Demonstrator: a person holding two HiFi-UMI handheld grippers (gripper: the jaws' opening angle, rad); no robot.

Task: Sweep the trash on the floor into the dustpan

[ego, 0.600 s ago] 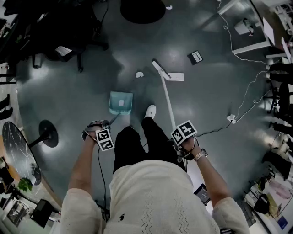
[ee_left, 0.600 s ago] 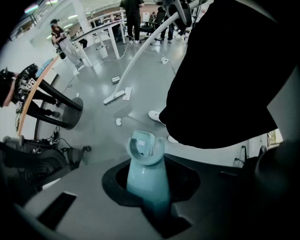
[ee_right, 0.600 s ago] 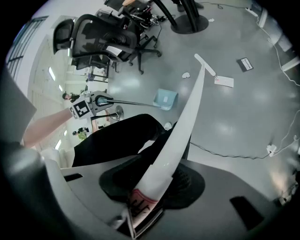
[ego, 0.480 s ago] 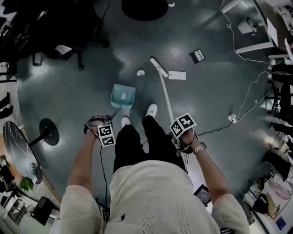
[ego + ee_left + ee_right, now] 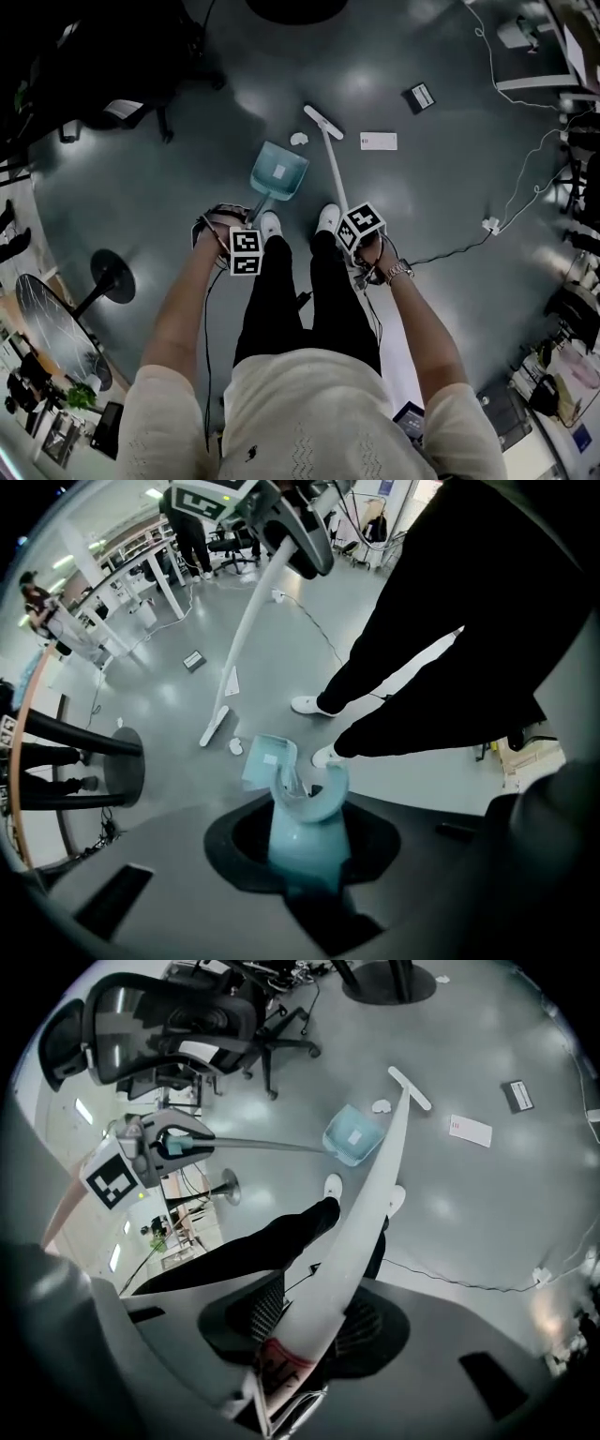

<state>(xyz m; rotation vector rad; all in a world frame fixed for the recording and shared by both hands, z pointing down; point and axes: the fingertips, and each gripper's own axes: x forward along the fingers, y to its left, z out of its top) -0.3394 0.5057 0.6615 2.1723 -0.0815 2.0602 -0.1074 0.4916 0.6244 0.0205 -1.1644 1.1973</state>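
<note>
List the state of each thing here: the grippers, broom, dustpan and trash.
Left gripper: shut on the dustpan handle.
Right gripper: shut on the broom handle.
Dustpan: pan end down near the floor.
Broom: head down beside the trash.
Trash: on the floor, outside the dustpan.

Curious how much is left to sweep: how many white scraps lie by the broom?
2. A crumpled wad just left of the broom head, beyond the dustpan; a flat card right of it. The person may hide others.
</note>
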